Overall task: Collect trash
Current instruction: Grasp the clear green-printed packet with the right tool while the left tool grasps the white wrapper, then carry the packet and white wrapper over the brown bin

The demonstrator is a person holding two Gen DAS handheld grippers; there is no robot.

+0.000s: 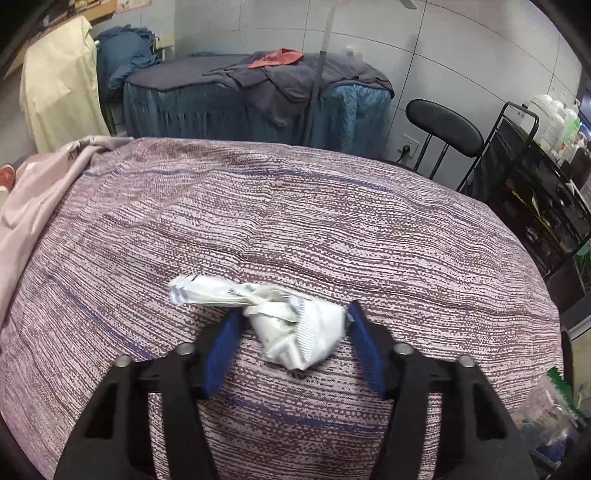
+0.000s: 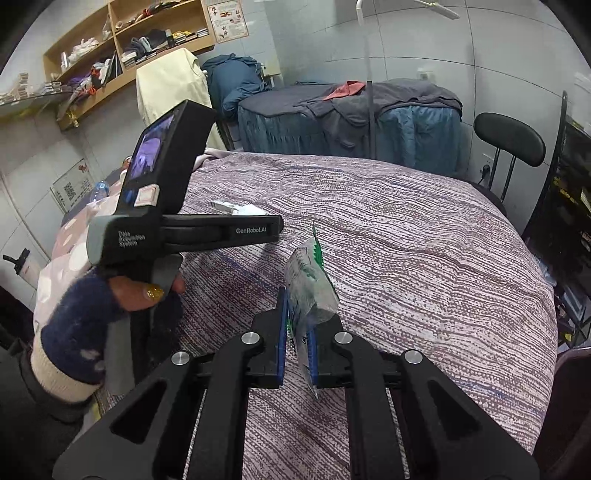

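Left wrist view: left gripper (image 1: pixel 293 319) is gaping around a white wrapper (image 1: pixel 295 325); right gripper (image 2: pixel 297 334) is pinching a green-printed packet (image 2: pixel 310 291).

This looks like a massage or therapy treatment room rather than a home bedroom. A bed (image 2: pixel 406 240) under a mauve patterned cover fills the near ground, and a second narrow bed (image 2: pixel 347 114) with a blue skirt and grey sheets stands at the far wall. The walls are pale tile. On the far left, wooden shelves (image 2: pixel 122 48) hold folded cloths and small boxes, with a printed chart (image 2: pixel 227 18) beside them. A black stool (image 2: pixel 509 142) stands to the right, near a black trolley (image 1: pixel 532 184) loaded with bottles (image 1: pixel 554 118). A cream garment (image 2: pixel 173 88) hangs at far left.
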